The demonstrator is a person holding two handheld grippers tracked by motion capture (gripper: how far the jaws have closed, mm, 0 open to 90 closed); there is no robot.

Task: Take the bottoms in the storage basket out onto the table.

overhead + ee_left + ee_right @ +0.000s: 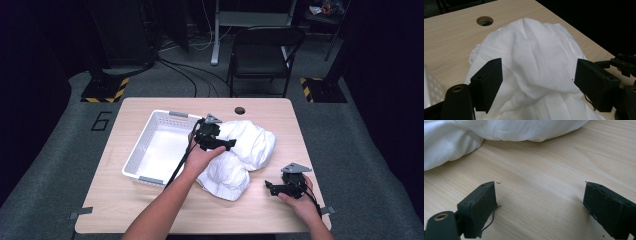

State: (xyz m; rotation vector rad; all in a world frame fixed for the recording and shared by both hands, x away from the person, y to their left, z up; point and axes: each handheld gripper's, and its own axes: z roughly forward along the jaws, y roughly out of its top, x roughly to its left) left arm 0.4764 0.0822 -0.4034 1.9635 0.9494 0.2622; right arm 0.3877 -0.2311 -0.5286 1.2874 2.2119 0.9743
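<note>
Cloth [536,62] bunched between parted left fingers [491,80] — unpinched; right gripper [540,205] beside it — wide, empty.

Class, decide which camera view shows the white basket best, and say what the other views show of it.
The high view: the whole white basket sits on the table, left of the white cloth. The left gripper view catches a perforated corner of it at its left edge; the right gripper view faces tabletop and cloth.

Both forearms are bare, no sleeves. Each hand-held gripper [231,143] is black with 2 blocky jaws, a grey 3-cornered top plate and a black cable.
</note>
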